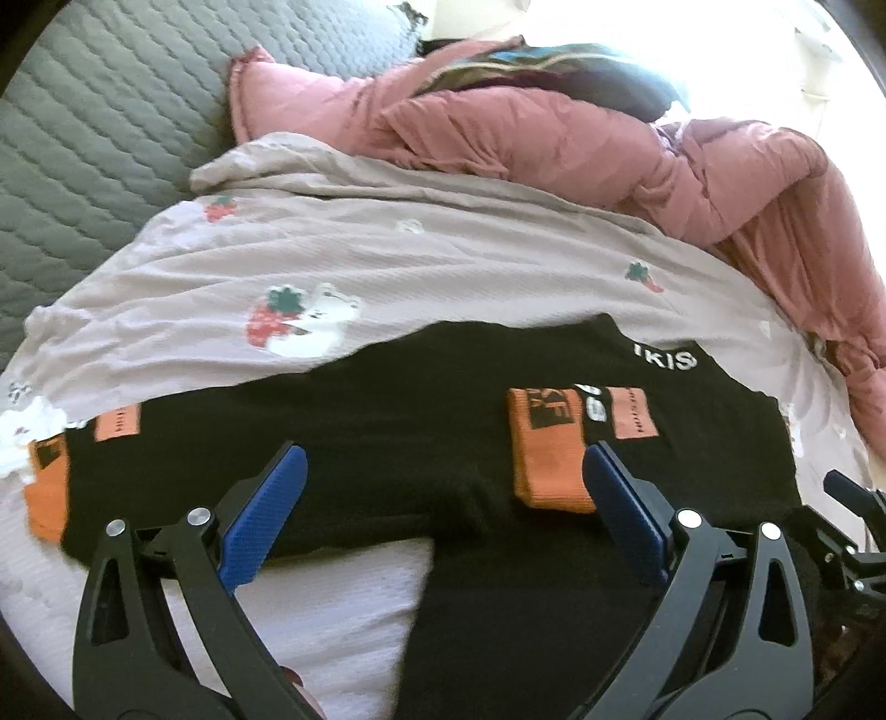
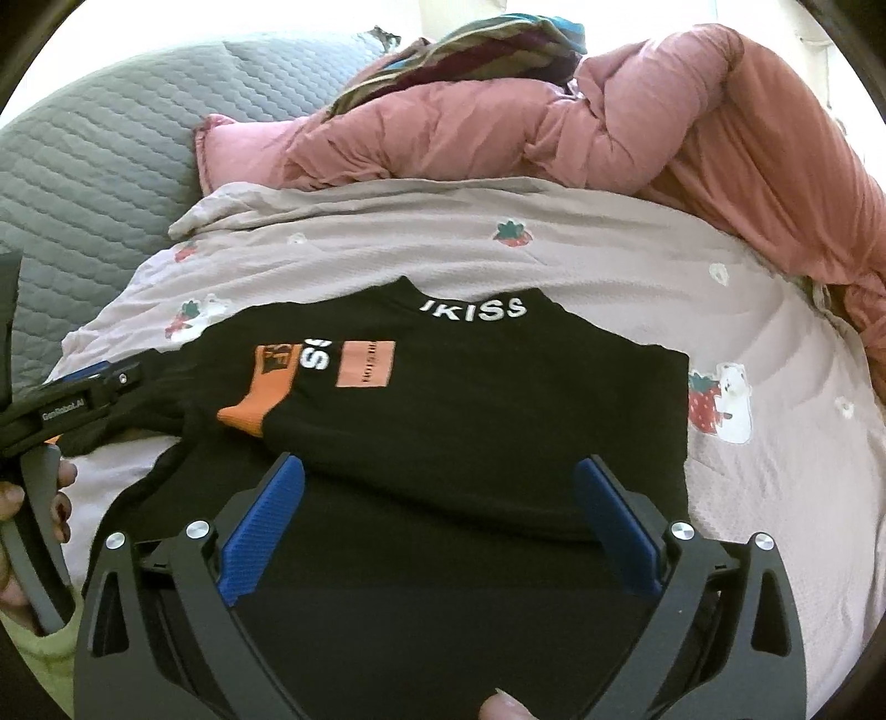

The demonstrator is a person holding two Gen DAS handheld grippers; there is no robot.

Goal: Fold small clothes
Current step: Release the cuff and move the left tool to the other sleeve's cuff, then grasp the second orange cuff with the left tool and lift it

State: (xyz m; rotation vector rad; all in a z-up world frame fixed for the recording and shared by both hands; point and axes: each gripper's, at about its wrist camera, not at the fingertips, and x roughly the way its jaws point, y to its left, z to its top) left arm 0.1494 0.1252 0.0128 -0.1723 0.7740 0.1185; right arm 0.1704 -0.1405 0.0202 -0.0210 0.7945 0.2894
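Note:
A small black sweater [image 1: 415,399] [image 2: 470,399] lies flat on the bed, its collar with white lettering [image 2: 473,307] at the far side. One sleeve with an orange cuff [image 1: 548,459] [image 2: 249,410] is folded in over the body. The other orange cuff [image 1: 47,487] lies out at the left. My left gripper [image 1: 443,471] hovers open over the near hem, its blue pads wide apart and holding nothing. My right gripper [image 2: 440,482] is likewise open above the sweater's near part, holding nothing. Each gripper shows at the edge of the other's view: the left gripper [image 2: 94,399], the right gripper [image 1: 853,493].
The sweater rests on a pale lilac sheet with strawberry prints [image 1: 387,260] [image 2: 609,260]. A crumpled pink duvet [image 1: 609,144] [image 2: 664,122] is piled along the back and right, with a dark striped garment [image 2: 470,50] on it. Grey quilted bedding [image 1: 99,122] fills the far left.

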